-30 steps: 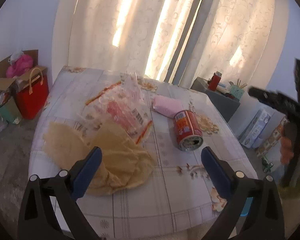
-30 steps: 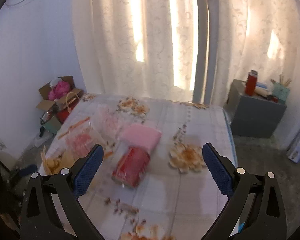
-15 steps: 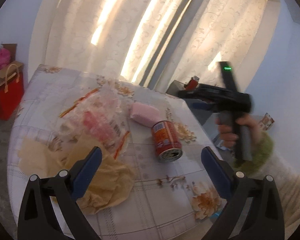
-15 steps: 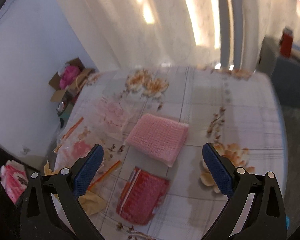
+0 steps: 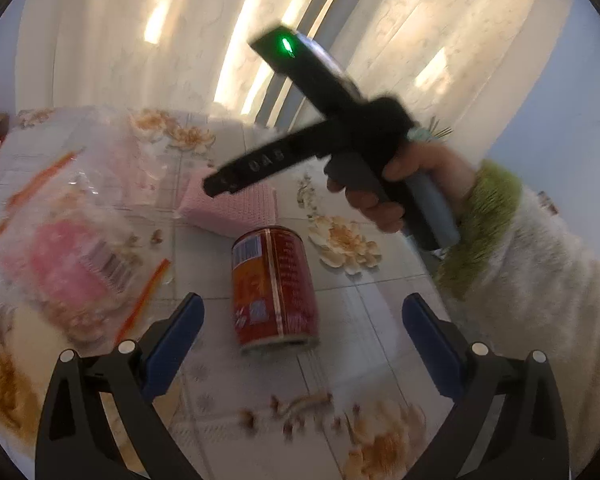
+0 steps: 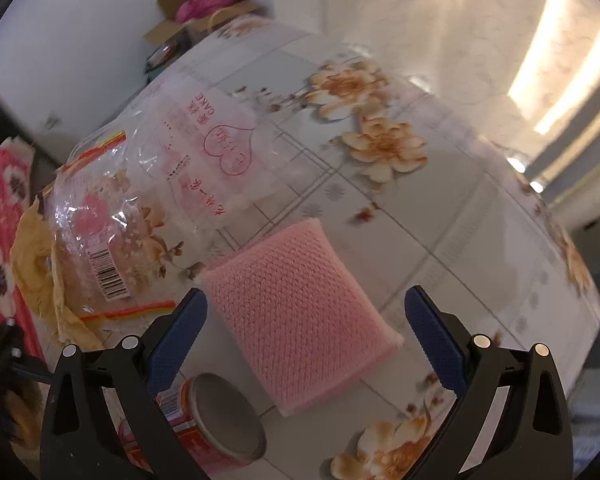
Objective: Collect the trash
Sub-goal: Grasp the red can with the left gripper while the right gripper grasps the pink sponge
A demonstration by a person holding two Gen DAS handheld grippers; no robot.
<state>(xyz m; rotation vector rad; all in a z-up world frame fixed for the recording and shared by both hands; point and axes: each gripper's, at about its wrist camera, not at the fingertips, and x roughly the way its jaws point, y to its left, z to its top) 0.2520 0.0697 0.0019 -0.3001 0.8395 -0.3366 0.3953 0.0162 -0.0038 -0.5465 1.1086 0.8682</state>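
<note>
A: The right gripper (image 6: pixel 304 336) hung over the pink sponge (image 6: pixel 300 316), its 2 fingers spread wide, pinching nothing.

B: And the left gripper (image 5: pixel 300 340)?

A: Also spread, empty, above the red can (image 5: pixel 274 288), which lay on its side just beside that sponge. The clear cake bag (image 6: pixel 160 200) lay beyond the sponge, partly on crumpled yellow paper (image 6: pixel 36 256).

"CAKE" on clear bag (image 6: pixel 204 148)

The right gripper (image 6: pixel 304 332) hangs with jaws wide apart over a pink sponge (image 6: pixel 300 312), beside a red can (image 6: pixel 208 424) and clear plastic bag (image 6: pixel 172 184).
</note>
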